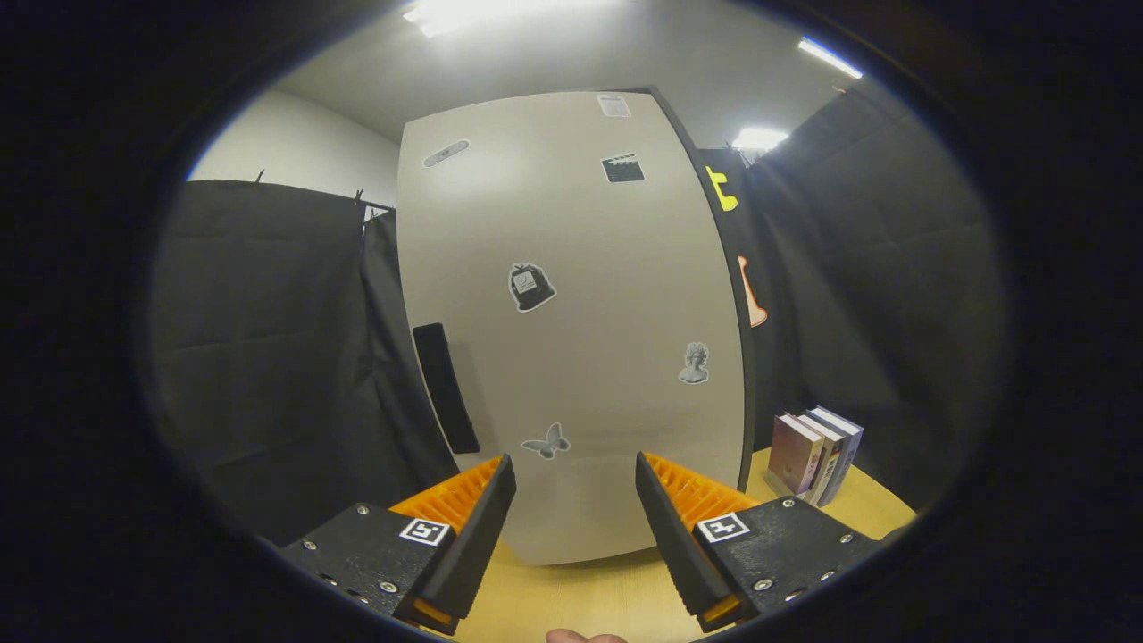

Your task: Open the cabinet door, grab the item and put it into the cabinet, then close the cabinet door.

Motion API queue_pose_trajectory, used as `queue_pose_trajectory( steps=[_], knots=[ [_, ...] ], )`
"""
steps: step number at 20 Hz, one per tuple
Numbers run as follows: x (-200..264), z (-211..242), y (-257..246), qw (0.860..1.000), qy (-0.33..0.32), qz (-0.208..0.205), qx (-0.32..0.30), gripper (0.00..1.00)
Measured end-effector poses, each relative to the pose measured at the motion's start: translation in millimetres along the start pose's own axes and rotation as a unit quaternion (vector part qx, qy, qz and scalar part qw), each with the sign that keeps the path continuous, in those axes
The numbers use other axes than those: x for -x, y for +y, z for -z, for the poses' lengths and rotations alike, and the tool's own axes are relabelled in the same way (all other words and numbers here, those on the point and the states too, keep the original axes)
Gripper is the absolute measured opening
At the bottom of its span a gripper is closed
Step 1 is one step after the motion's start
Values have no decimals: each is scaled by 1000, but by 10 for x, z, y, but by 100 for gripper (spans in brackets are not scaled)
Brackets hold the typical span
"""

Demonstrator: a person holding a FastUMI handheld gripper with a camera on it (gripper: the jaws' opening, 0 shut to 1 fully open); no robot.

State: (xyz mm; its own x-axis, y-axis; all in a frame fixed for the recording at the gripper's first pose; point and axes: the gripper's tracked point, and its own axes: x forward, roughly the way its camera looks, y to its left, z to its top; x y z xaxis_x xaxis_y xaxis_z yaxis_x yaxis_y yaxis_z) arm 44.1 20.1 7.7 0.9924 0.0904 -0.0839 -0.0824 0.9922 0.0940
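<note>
The hand-held gripper (576, 527) has its fingers spread apart with nothing between them, pointed level at the cabinet's door (571, 330). The door is closed and fills the space ahead, standing on the worktop (589, 598). A dark handle (445, 388) runs upright along the door's left edge, left of and beyond the left finger. Stickers dot the door face; a butterfly sticker (546, 441) sits just above the gap between the fingers. The books (815, 454), most likely the item to store, stand upright in a row on the worktop beside the cabinet's right side, beyond the right finger. They seem placed there to be within easy reach once the door swings open. The gripper is held low over the worktop, squared to the door and roughly centred on it, so it would need to shift left to meet the handle. Opening the door looks like the step in hand; nothing is done yet. A fingertip (585, 637) of the person shows below the gripper.
</note>
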Motion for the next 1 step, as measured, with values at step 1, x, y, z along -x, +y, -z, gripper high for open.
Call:
queue_pose_trajectory(
  steps=[1],
  knots=[
    [-6,-3,6,1000,1,-1,0,85]
  ],
)
